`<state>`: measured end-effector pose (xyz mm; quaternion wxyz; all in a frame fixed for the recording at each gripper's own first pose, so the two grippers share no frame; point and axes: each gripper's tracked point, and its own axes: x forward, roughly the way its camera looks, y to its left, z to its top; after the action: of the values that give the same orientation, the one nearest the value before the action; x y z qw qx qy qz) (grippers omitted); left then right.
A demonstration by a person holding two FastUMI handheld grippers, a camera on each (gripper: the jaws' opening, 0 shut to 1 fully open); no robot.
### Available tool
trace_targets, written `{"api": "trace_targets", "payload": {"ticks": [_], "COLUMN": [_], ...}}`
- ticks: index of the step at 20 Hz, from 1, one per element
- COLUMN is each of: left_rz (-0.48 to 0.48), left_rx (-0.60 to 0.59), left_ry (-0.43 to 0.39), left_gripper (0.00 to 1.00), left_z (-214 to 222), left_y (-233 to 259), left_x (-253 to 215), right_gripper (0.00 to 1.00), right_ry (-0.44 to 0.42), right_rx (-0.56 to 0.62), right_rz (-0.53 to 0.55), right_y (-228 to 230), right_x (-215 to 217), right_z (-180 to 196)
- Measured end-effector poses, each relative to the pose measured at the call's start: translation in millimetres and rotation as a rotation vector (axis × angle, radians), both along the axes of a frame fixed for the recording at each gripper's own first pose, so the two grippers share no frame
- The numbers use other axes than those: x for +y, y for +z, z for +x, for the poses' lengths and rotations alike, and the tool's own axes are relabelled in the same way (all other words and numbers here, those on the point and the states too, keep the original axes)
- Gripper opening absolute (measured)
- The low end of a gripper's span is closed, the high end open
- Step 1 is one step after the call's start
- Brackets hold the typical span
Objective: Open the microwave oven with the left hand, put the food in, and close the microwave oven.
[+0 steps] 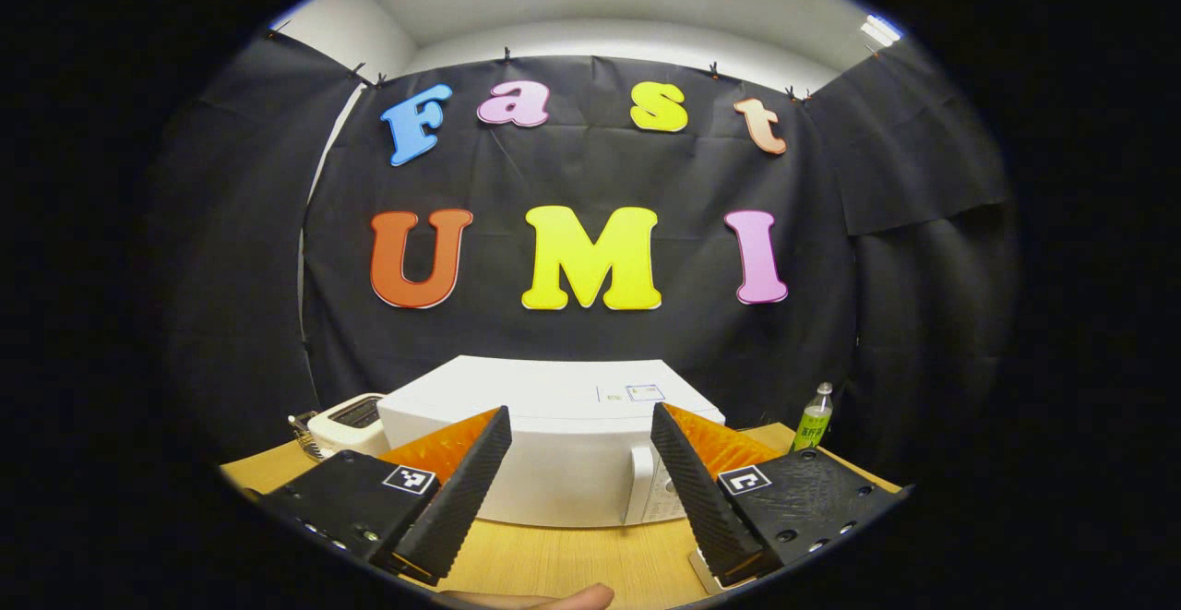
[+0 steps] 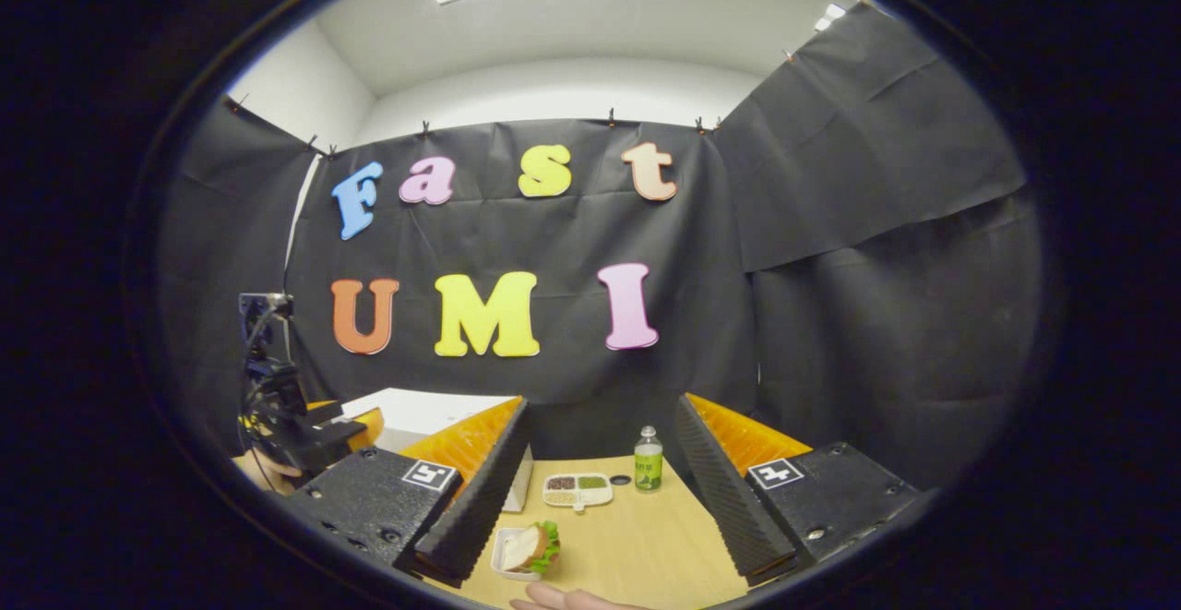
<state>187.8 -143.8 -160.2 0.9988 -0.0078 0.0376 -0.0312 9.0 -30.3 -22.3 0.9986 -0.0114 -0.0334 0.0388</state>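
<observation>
Holding sandwich point(image 2: 530, 547): white dish point(image 2: 506, 562); compartment tray point(image 2: 578, 490) holds grains.

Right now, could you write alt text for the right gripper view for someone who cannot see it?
An open right gripper hovers over a wooden table, above a sandwich on a small tray. Behind stand a divided dish, a green bottle and a white microwave.

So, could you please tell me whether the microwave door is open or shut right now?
Shut. In the left gripper view the microwave shows its door flush across the front, handle beside the control panel, nothing swung out.
</observation>
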Motion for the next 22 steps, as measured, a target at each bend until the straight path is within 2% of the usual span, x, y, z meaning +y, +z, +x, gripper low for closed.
{"api": "trace_targets", "payload": {"ticks": [4, 9, 11, 13, 14, 15, 18, 20, 22], "left_rz": [-0.016, 0.028, 0.003, -0.050, -0.042, -0.020, 0.073, 0.110, 0.111], "left_rx": [0.061, 0.110, 0.134, 0.144, 0.142, 0.139, 0.136, 0.139, 0.142], "left_ry": [-0.036, -0.024, -0.044, -0.065, -0.057, -0.053, -0.018, 0.002, -0.002], "left_gripper": [0.95, 0.95, 0.95, 0.92, 0.77, 0.85, 0.67, 0.68, 0.61], "left_z": [33, 64, 73, 81, 84, 89, 94, 93, 94], "left_y": [-56, -113, -131, -140, -143, -145, -151, -154, -157], "left_x": [-39, -56, -63, -71, -70, -70, -69, -67, -65], "right_gripper": [0.99, 0.99, 0.99, 0.99, 1.00, 1.00, 1.00, 1.00, 0.99], "right_ry": [-0.014, -0.035, -0.021, -0.020, -0.021, -0.020, -0.017, -0.018, -0.024], "right_rx": [0.000, 0.008, 0.026, 0.032, 0.031, 0.032, 0.028, 0.025, 0.016], "right_rz": [-0.012, -0.018, -0.007, -0.003, -0.005, -0.008, -0.010, -0.015, -0.015], "right_y": [-9, -33, -41, -46, -48, -49, -54, -57, -58], "right_x": [-17, -41, -45, -51, -53, -54, -57, -59, -61], "right_z": [13, 34, 39, 45, 47, 48, 49, 49, 50]}}
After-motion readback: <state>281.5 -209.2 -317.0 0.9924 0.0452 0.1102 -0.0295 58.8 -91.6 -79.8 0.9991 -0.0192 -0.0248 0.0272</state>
